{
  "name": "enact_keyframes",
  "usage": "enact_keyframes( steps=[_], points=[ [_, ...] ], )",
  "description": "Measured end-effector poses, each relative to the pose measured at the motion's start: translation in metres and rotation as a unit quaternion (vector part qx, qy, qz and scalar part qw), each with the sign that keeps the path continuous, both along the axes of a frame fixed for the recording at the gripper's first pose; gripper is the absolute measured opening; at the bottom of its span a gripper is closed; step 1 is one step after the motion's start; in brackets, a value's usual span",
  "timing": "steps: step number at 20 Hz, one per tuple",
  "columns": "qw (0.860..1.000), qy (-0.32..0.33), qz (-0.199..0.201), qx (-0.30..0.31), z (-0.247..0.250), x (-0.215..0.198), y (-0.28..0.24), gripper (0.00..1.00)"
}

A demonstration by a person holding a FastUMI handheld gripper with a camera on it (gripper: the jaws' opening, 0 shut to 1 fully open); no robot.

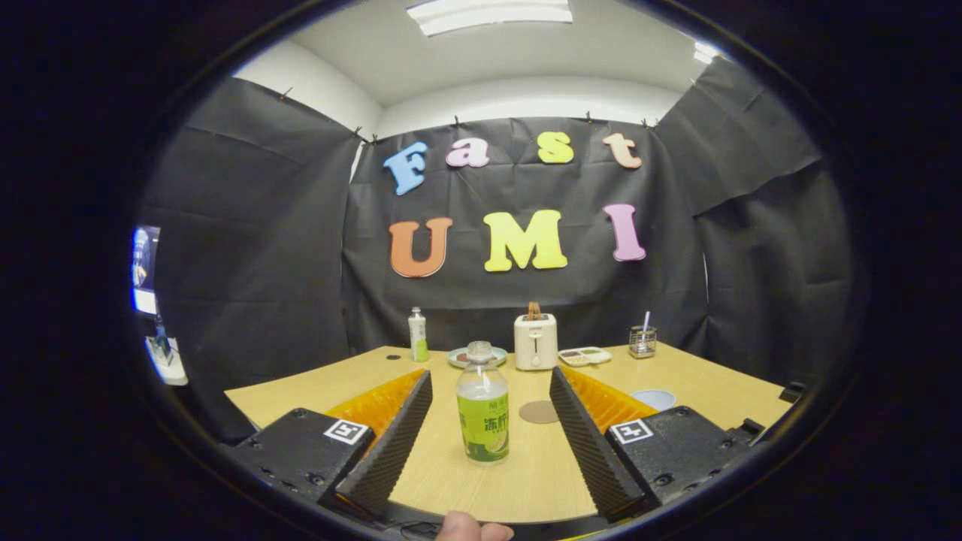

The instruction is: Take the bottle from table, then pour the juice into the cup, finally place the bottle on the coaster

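Your hand-held gripper (491,391) is spread wide, its fingers touching nothing, and the bottle (482,412) stands upright on the worktop (526,473) between them, in the lower centre of the frame. It looks like thin clear plastic, partly filled with pale juice, so judge it light but top-wobbly and easy to dent. Take it at the labelled middle, where the wrap should give some grip, and squeeze gently. The coaster (539,412) lies just right of the bottle; the cup (652,399) sits further right, beyond the right finger.
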State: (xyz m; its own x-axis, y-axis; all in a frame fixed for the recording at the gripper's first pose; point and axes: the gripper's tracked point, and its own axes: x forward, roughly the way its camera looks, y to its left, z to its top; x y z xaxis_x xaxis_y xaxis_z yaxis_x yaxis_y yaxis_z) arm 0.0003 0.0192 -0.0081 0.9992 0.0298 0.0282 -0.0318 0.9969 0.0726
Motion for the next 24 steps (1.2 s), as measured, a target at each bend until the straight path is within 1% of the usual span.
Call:
enact_keyframes(
  steps=[8,14,24],
  points=[
    [0.999,0.033,-0.011,0.002,-0.034,0.023,-0.001,1.00],
    [0.998,0.054,-0.017,-0.008,-0.051,0.044,0.001,1.00],
    [0.994,0.106,-0.017,-0.018,-0.082,0.097,0.010,1.00]
  ],
)
